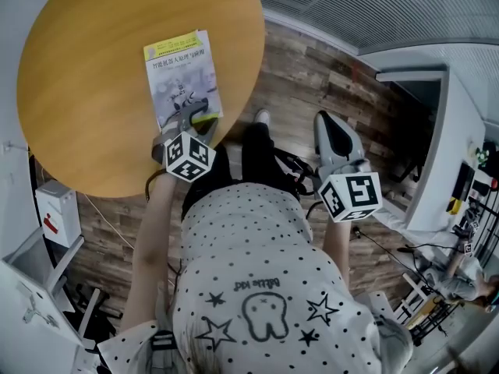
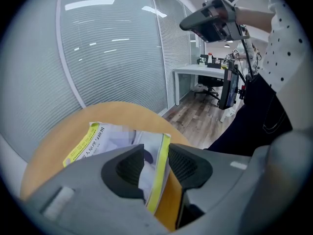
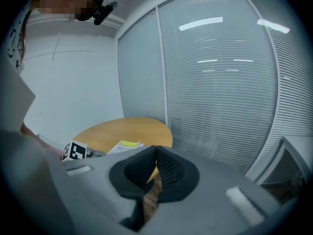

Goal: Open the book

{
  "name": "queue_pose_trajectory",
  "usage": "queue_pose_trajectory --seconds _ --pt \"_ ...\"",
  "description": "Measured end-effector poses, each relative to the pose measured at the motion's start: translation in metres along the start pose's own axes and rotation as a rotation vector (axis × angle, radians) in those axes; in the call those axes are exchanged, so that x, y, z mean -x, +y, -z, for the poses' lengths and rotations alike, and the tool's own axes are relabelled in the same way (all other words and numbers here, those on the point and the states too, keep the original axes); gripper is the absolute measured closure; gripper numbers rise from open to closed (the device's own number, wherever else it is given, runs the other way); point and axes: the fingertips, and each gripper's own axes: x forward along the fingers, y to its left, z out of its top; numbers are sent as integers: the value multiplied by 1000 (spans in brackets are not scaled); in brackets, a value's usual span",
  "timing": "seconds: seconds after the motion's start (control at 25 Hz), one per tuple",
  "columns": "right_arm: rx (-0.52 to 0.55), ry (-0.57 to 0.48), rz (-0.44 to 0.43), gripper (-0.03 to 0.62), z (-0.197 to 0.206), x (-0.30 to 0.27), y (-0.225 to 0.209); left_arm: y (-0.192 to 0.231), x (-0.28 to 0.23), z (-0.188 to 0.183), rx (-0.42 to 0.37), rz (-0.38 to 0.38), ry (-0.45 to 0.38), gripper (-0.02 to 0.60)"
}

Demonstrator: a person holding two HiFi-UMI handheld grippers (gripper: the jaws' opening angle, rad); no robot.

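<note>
A book [image 1: 181, 76] with a pale cover and a yellow band along its far edge lies on the round wooden table [image 1: 86, 100], near the table's right rim. My left gripper [image 1: 196, 114] is at the book's near corner. In the left gripper view the cover's green-yellow edge [image 2: 159, 175] is raised off the pages and stands between the left gripper's [image 2: 156, 163] jaws, which are apart and not pressing on it. My right gripper [image 1: 331, 127] hangs over the floor to the right of the table. Its jaws [image 3: 155, 165] are together with nothing in them.
The wooden plank floor [image 1: 312, 76] runs right of the table. A person's dotted shirt [image 1: 257, 271] and dark trousers fill the near middle. A white desk [image 1: 437, 131] stands at the right. A window wall with blinds [image 3: 220, 82] stands behind the table.
</note>
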Motion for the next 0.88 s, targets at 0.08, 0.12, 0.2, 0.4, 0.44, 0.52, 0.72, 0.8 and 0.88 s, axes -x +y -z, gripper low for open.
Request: queue_pose_trajectory --seconds 0.08,0.12,0.2,0.4,0.44,0.52,0.72,0.8,0.88 --pt "0 -4 0 590 0 0 1 0 4 -1 26 6 -6 449" --pt "0 -5 0 590 -1 0 2 0 6 -2 38 2 -9 470" --pt "0 -7 1 591 -2 0 2 4 10 -3 63 -16 -18 515" --pt "1 -9 2 590 -2 1 2 20 20 -4 161 -58 -46 549" --pt "2 -10 2 591 -2 2 2 23 23 -3 185 -65 -51 551" --pt "3 -12 1 590 -3 4 4 29 28 -2 244 -88 -63 555" --pt "8 -21 -8 590 -7 4 9 48 39 5 481 -169 -115 557" --pt "9 -22 -9 590 -7 4 10 53 43 9 521 -207 -118 558" --pt "9 -22 -11 591 -7 4 10 56 47 11 526 -240 -113 558"
